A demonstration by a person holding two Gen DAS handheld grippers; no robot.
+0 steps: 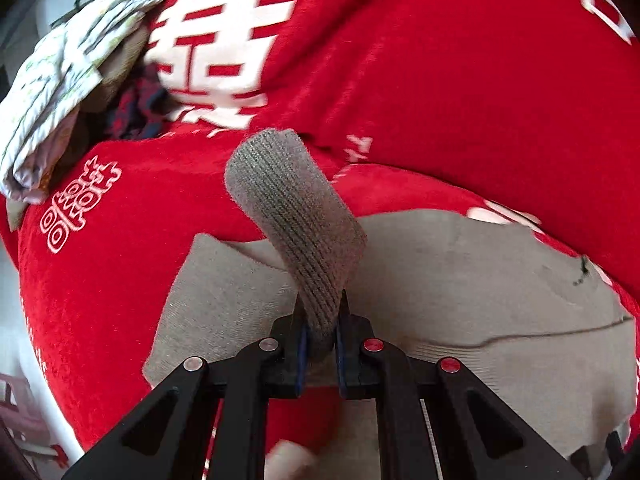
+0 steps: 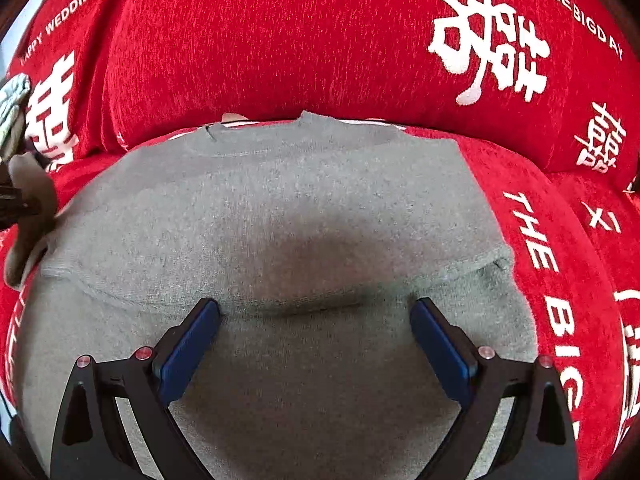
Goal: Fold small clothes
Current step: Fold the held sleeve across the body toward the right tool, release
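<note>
A small grey knit garment (image 2: 280, 216) lies flat on red bedding (image 2: 280, 40) printed with white characters. In the left wrist view the same garment (image 1: 460, 272) lies flat, and my left gripper (image 1: 322, 328) is shut on its ribbed cuff (image 1: 296, 220), which stands up between the blue pads. My right gripper (image 2: 316, 312) is open and empty, low over the middle of the garment, one blue pad (image 2: 192, 344) on each side. The left gripper also shows at the left edge of the right wrist view (image 2: 16, 200), holding grey cloth.
A crumpled pale patterned cloth (image 1: 68, 76) and a dark red-and-blue garment (image 1: 136, 108) lie at the far left of the bedding. A white surface with a red toy car picture (image 1: 20, 404) shows at the lower left.
</note>
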